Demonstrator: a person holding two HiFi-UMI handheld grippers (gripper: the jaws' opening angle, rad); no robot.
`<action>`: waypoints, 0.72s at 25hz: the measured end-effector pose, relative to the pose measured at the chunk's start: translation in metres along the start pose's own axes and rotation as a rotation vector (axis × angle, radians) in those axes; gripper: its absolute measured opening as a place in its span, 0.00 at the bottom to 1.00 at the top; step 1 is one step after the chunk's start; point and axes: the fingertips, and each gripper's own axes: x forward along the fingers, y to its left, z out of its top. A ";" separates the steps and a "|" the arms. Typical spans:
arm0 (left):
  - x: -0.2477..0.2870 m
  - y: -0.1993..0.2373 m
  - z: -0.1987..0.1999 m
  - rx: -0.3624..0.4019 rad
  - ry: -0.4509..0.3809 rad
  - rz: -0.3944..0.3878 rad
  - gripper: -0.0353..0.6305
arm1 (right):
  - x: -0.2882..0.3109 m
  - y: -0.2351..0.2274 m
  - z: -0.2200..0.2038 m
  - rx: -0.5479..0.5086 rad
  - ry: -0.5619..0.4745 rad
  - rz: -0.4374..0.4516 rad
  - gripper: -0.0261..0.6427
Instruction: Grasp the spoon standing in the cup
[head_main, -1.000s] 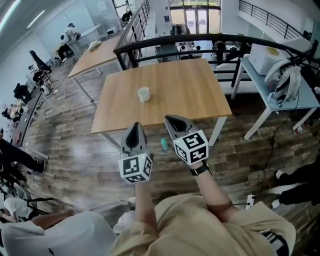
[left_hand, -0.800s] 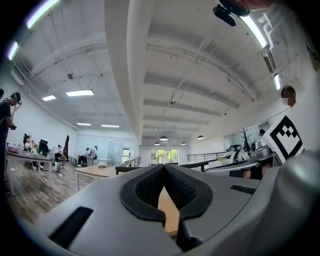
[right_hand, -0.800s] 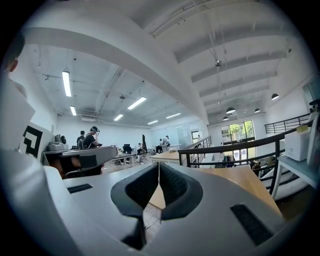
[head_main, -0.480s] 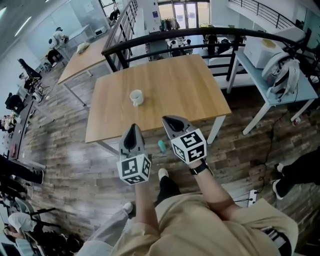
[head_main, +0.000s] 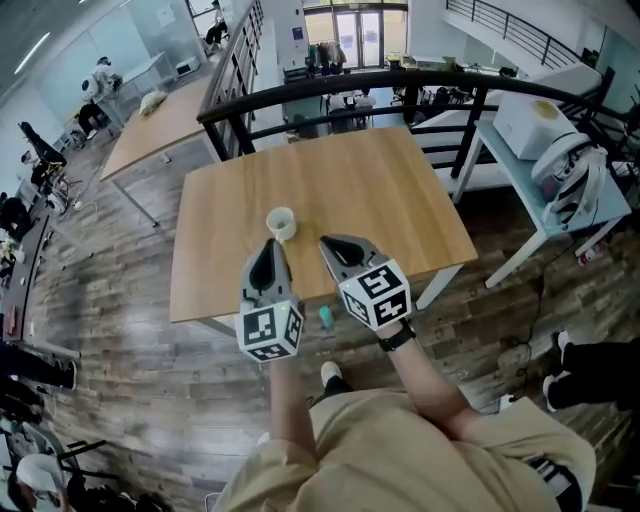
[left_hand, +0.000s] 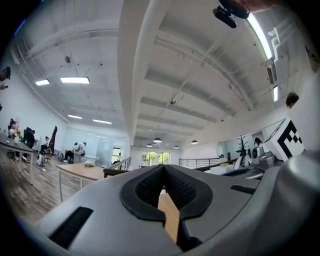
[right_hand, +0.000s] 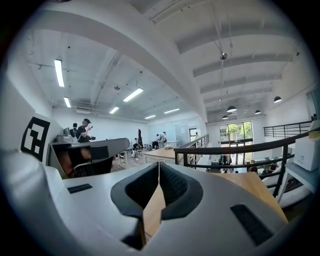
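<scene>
A small whitish cup (head_main: 281, 222) stands on the wooden table (head_main: 380, 195), left of its middle. It is too small to make out a spoon in it. My left gripper (head_main: 267, 246) hangs over the table's near edge, just short of the cup, its jaws shut and empty. My right gripper (head_main: 326, 241) is beside it, to the cup's right, also shut with nothing in it. In the left gripper view the fingertips (left_hand: 163, 168) meet with only tabletop behind them. The right gripper view shows the same, pads (right_hand: 159, 165) together. Neither gripper view shows the cup.
A black railing (head_main: 330, 85) runs behind the table. A second wooden table (head_main: 160, 120) stands at the back left, a pale blue table (head_main: 560, 215) with a white box and headgear at the right. A teal object (head_main: 325, 317) lies on the floor below the near edge. People sit far left.
The table and cup have come nearer in the head view. Both grippers, earlier short of the table over the floor, now reach over its near edge. Their jaws stay shut.
</scene>
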 end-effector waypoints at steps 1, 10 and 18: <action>0.010 0.009 0.000 0.000 -0.002 -0.006 0.07 | 0.012 -0.003 0.002 0.000 0.002 -0.004 0.06; 0.079 0.083 -0.016 -0.012 0.004 -0.042 0.07 | 0.112 -0.025 0.003 0.020 0.015 -0.043 0.06; 0.120 0.137 -0.037 -0.026 0.007 -0.039 0.07 | 0.180 -0.033 -0.007 0.027 0.023 -0.044 0.06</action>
